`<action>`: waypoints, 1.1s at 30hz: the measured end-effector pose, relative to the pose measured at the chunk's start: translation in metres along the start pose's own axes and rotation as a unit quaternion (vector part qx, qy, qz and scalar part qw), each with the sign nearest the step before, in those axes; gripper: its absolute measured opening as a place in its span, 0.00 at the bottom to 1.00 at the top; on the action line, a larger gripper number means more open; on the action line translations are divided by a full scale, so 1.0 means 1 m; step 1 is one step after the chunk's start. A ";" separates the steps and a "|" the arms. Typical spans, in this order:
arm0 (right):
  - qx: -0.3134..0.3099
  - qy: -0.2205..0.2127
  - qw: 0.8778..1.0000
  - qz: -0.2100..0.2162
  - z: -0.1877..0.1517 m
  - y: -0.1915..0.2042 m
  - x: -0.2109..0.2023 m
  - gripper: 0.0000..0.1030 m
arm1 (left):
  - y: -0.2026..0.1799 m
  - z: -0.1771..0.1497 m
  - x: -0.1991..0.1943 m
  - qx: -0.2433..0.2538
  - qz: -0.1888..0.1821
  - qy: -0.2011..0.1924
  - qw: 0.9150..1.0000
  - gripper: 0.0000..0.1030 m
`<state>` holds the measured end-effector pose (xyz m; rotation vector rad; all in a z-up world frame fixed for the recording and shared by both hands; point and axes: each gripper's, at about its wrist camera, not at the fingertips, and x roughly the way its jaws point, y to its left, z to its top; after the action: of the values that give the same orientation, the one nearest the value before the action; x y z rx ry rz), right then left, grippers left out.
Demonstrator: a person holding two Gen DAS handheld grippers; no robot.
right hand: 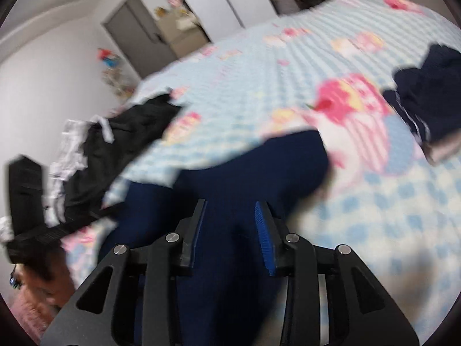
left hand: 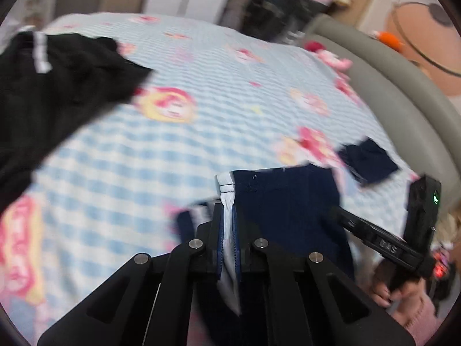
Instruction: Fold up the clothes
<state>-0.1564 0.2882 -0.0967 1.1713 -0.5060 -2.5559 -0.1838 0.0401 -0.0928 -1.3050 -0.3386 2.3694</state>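
Note:
A navy garment [left hand: 288, 201] with a white stripe hangs above the checked bed. My left gripper [left hand: 228, 219] is shut on its white-striped edge. In the right wrist view the same navy garment [right hand: 247, 167] drapes between the jaws of my right gripper [right hand: 230, 216], which stand apart with the cloth between them. The right gripper also shows in the left wrist view [left hand: 374, 236] at the garment's right side. A black garment [left hand: 57, 80] lies crumpled on the bed at the left, also seen in the right wrist view [right hand: 121, 141].
The bed [left hand: 201, 72] has a light blue checked cover with pink cartoon prints. A folded navy piece [left hand: 368, 158] lies near the grey padded bed frame [left hand: 389, 92]; it also shows in the right wrist view [right hand: 426, 92]. Wardrobes and a door stand beyond.

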 end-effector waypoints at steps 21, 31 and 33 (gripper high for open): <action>-0.010 0.037 0.999 -0.031 0.010 -0.018 0.007 0.59 | 0.000 -0.006 0.009 0.033 0.125 0.006 0.992 0.34; -0.031 -0.020 0.997 -0.074 0.011 -0.009 -0.018 0.59 | -0.033 -0.003 -0.028 0.073 0.103 -0.059 0.990 0.32; -0.028 -0.013 0.997 -0.066 0.007 -0.007 -0.015 0.59 | -0.054 -0.007 -0.008 0.113 0.096 -0.036 0.988 0.32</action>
<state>-0.1533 0.3015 -0.0856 1.1903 -0.3710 -2.6817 -0.1610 0.0846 -0.0691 -1.1943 0.0374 2.5308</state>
